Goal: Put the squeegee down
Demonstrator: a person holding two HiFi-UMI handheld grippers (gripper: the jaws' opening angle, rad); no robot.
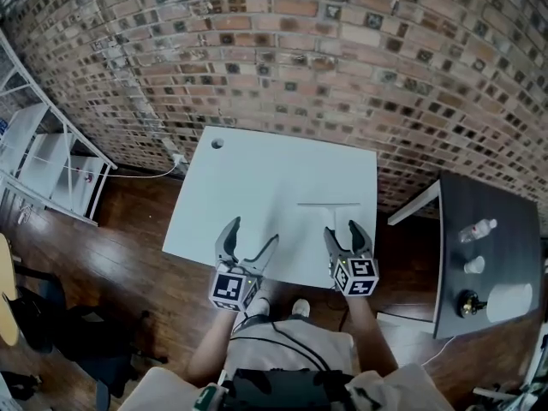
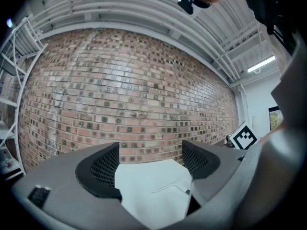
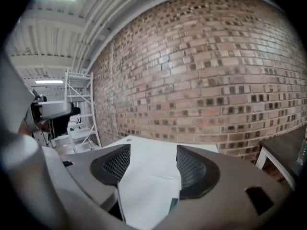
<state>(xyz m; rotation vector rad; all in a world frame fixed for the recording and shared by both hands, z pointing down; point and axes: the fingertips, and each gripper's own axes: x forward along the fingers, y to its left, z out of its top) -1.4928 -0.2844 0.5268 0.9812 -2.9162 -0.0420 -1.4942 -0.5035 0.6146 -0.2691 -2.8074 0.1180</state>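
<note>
squeegee [image 1: 330,205] flat on white table [image 1: 248,187], right claw [image 1: 341,228] wide, empty

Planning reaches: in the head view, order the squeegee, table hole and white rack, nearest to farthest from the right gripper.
1. Squeegee, just ahead of the right gripper.
2. Table hole, far left corner.
3. White rack, off the table, far left.

A white tabletop [image 1: 257,169] stands before me against a brick wall [image 1: 300,58], with a small round hole [image 1: 217,143] near its far left corner. A white cable [image 1: 145,175] runs along the foot of the wall toward a white shelf rack [image 1: 43,165] on my left. A wooden floor [image 1: 128,229] lies all round. On my right, a dark side table [image 1: 492,264] carries a clear bottle [image 1: 477,229], a small white cup [image 1: 473,265] and a white cylinder [image 1: 509,302].
</note>
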